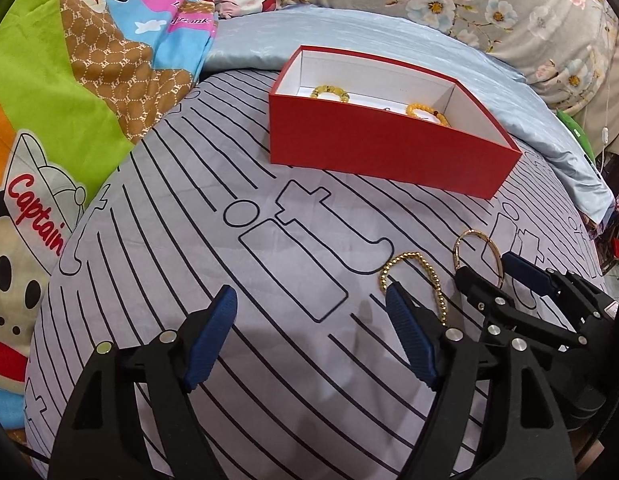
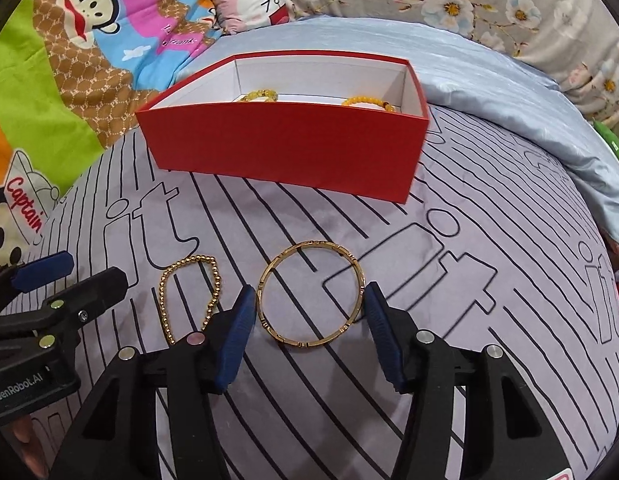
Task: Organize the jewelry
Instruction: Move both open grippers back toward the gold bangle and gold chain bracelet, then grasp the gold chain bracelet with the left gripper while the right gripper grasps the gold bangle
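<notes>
A gold bangle (image 2: 309, 243) lies flat on the striped grey bedcover. My right gripper (image 2: 309, 294) straddles it, a blue pad against each side. To its left lies a gold bead bracelet (image 2: 165, 308), loose on the cloth. In the left wrist view that bead bracelet (image 1: 437, 284) curls just past the right fingertip (image 1: 395, 296). My left gripper (image 1: 309, 296) stands open over bare cloth, nothing between its fingers. Behind stands an open red box (image 1: 389, 152) holding two yellow bead bracelets (image 1: 329, 92) (image 1: 425, 114). The bangle (image 1: 475, 234) and right gripper (image 1: 491, 272) show at the right.
A cartoon-print blanket (image 1: 69, 80) lies to the left, a pink pillow (image 2: 249, 0) and floral bedding (image 2: 509, 8) at the back. A light blue quilt (image 2: 489, 80) runs behind and right of the red box (image 2: 285, 148). My left gripper (image 2: 75, 276) sits at the left edge.
</notes>
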`<state>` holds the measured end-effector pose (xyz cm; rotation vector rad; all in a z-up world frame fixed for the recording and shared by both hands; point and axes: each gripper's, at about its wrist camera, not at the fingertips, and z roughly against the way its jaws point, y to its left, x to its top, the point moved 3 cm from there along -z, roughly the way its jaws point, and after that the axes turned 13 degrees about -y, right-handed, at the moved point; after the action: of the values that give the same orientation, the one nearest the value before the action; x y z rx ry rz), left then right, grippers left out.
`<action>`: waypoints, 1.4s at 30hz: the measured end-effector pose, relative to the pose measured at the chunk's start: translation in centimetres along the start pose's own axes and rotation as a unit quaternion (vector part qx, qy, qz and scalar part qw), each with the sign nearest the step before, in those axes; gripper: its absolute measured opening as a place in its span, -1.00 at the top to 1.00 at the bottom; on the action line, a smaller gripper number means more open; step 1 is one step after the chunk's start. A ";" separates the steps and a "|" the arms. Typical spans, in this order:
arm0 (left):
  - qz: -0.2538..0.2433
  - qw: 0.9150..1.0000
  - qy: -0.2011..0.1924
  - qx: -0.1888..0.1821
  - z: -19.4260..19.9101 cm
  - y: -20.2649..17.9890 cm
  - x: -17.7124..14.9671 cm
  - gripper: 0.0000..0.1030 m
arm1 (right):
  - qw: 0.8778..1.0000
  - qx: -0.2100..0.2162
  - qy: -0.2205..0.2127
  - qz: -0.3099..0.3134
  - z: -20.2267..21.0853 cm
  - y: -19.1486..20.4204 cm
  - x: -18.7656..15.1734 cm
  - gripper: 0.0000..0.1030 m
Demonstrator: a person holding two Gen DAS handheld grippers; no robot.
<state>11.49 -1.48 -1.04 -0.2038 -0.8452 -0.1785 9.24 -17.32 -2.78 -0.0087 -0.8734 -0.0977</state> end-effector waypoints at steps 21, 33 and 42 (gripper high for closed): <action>-0.035 0.999 0.012 -0.017 -1.9 -5.3 -1.5 -0.11 | 0.998 0.001 -0.001 -0.066 2.8 -4.3 -1.3 -0.04; -0.017 1.000 -0.001 -0.014 -2.0 -2.9 -0.9 0.92 | 0.998 0.013 -0.001 -0.065 2.7 -3.3 -1.3 -0.04; -0.009 1.000 -0.004 -0.027 -0.9 -2.5 -0.1 0.93 | 0.998 0.027 -0.009 -0.056 3.1 -1.9 -0.6 -0.04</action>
<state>11.50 -4.09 -1.49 -0.2485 -0.8516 -0.2172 6.31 -19.06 -1.28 0.0901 -0.8934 -0.1780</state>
